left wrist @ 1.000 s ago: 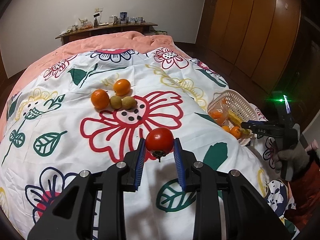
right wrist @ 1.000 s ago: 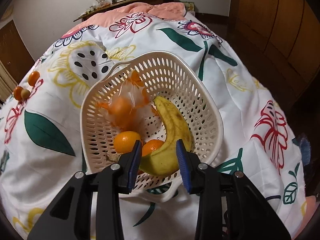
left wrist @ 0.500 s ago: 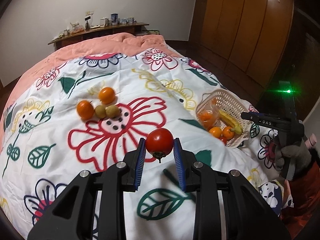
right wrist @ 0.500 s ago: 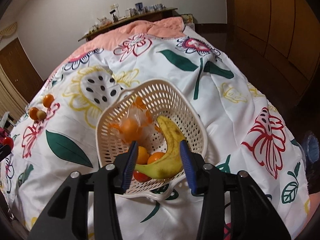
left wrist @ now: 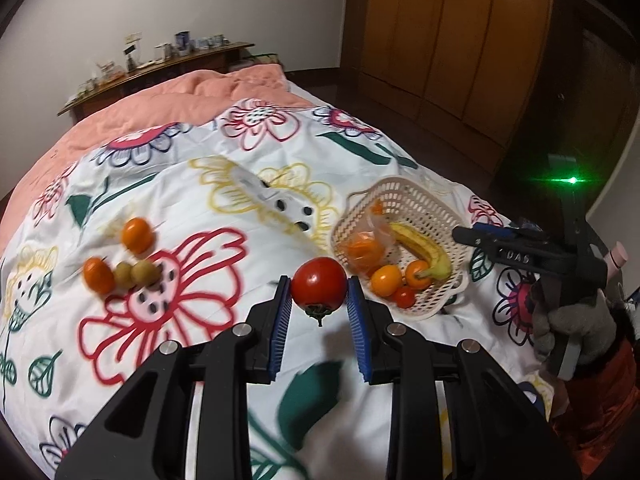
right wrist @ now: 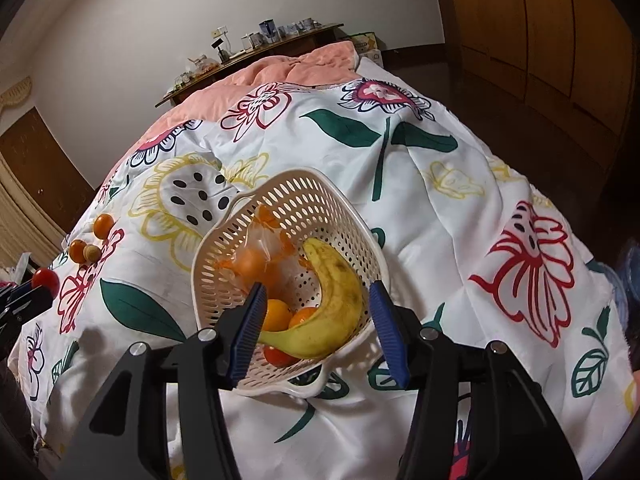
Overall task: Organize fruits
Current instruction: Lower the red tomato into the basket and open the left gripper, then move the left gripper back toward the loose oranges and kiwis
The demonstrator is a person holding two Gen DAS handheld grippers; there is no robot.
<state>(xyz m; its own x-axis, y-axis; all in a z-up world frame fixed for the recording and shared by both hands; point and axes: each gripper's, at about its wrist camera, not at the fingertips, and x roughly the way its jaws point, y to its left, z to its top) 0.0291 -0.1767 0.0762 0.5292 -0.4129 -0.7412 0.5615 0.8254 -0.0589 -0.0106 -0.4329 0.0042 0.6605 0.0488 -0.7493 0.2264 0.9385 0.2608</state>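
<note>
A bed carries everything; it is covered by a white quilt printed with large flowers and green leaves, with a salmon-pink blanket at its far end. Beyond the bed a white wall backs a wooden shelf crowded with small items, and wooden wardrobe doors fill the right side of the room.

The left hand-held gripper is closed on a red tomato, stem end down, pinched between its blue pads and held above the quilt. Just beyond and to the right of it the cream perforated basket sits near the right edge of the bed. The basket holds a banana, an orange in a clear bag, two loose oranges and a small red fruit. Toward the left edge of the bed two oranges and two kiwis lie close together on the quilt.

The right hand-held gripper is spread wide with nothing between its pads, hovering at the near rim of the basket, with the banana seen between the pads.

Only the left view shows the gloved hand gripping the right tool and a green light on it. Only the right view shows a wooden door at the left of the room, and the tomato small at its left edge.
</note>
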